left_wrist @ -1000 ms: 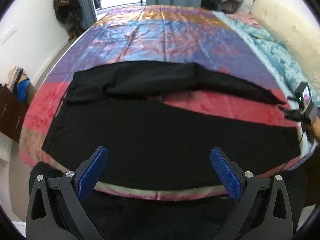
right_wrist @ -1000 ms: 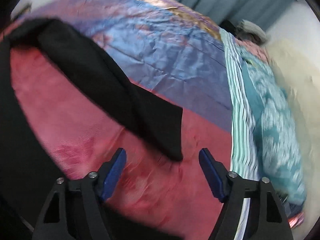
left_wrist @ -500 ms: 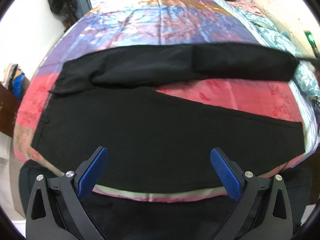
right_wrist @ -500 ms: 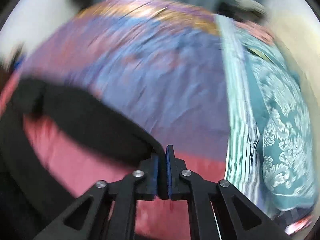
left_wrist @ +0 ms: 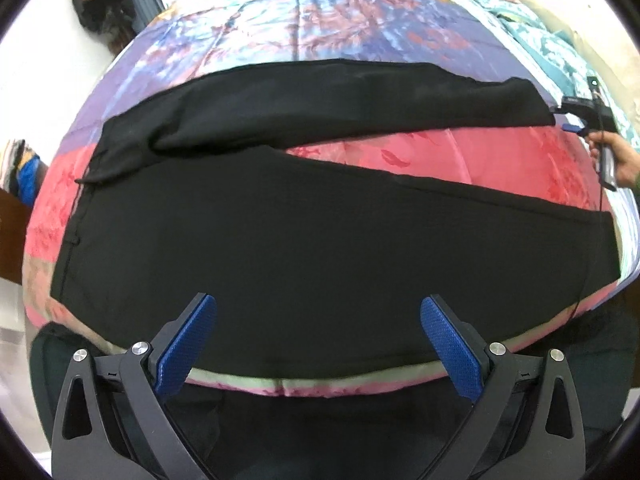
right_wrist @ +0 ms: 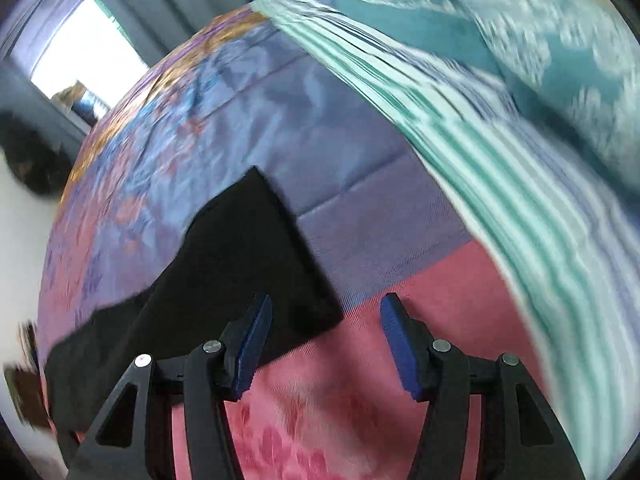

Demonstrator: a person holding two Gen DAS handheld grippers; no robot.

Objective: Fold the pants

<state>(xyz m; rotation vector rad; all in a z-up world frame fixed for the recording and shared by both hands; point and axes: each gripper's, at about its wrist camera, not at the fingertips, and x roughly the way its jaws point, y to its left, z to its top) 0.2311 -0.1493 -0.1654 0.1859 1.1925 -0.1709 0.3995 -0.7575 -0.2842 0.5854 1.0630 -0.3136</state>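
Black pants (left_wrist: pixel 304 240) lie spread on the bed with the waist at the left and both legs running right. The near leg lies along the bed's front edge; the far leg (left_wrist: pixel 340 104) lies straight across, farther back. My left gripper (left_wrist: pixel 318 340) is open and empty above the near edge of the pants. My right gripper (right_wrist: pixel 326 344) is open and empty just off the far leg's cuff (right_wrist: pixel 256 264); it also shows in the left wrist view (left_wrist: pixel 576 120) at the right end of that leg.
The bed has a pink, purple and blue satin cover (left_wrist: pixel 320 28). A teal patterned quilt (right_wrist: pixel 520 80) lies along the bed's right side. Dark furniture (left_wrist: pixel 12 236) stands at the left, and dark clothes (left_wrist: pixel 100 0) hang at the far left wall.
My right gripper was shut on the far leg's cuff half a second ago; it has pulled the leg straight, let go and opened. The left gripper has stayed open, moving slightly forward.
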